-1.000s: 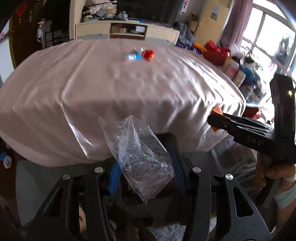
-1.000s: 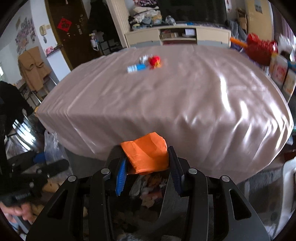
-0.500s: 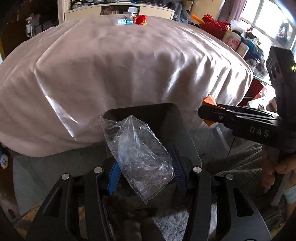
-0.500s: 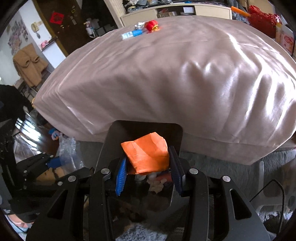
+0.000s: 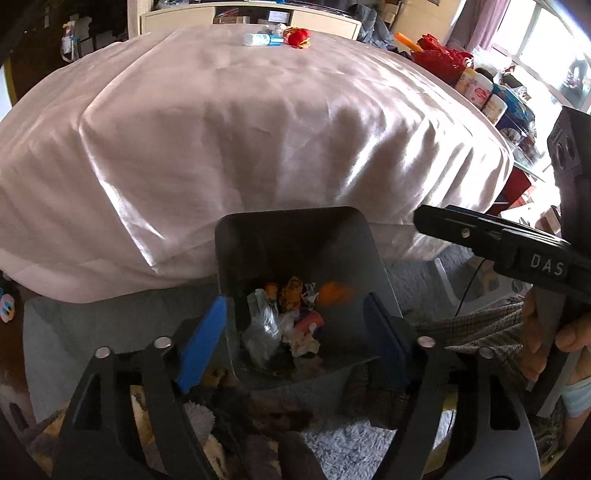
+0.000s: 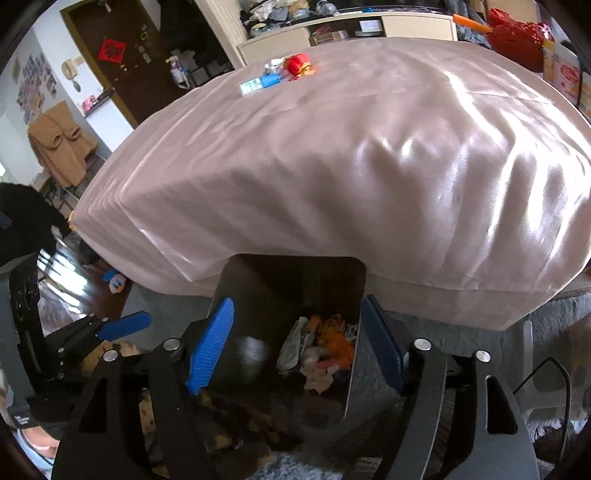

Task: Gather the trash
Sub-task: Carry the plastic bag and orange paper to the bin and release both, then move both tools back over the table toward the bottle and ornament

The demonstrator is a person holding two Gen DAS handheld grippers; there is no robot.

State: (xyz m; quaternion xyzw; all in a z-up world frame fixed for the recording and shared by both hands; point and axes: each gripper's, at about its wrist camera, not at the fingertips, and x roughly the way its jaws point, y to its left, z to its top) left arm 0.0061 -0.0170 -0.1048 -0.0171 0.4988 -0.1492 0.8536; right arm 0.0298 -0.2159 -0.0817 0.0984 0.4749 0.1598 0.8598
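A dark grey trash bin [image 5: 295,229] stands on the floor at the table's near edge, also in the right wrist view [image 6: 291,269]. It holds a clear plastic bag [image 5: 262,325], an orange wrapper [image 5: 334,291] and other scraps. My left gripper [image 5: 295,332] hangs open and empty over the bin. My right gripper [image 6: 295,339] is open and empty over it too; it shows from the side in the left wrist view [image 5: 491,240]. On the far side of the pink tablecloth [image 5: 240,129] lie a blue-and-white tube [image 5: 262,38], a silver wrapper [image 6: 273,64] and a red crumpled piece [image 5: 299,37].
Grey carpet [image 5: 417,273] lies around the bin. Red bags [image 5: 439,59] and jars [image 5: 476,83] stand right of the table. A low cabinet [image 5: 251,18] lines the back wall. A duck toy [image 6: 114,282] lies on the floor at the left.
Both grippers opened over the bin. The clear plastic bag dropped from the left one and the orange wrapper from the right one; both now lie in the bin.
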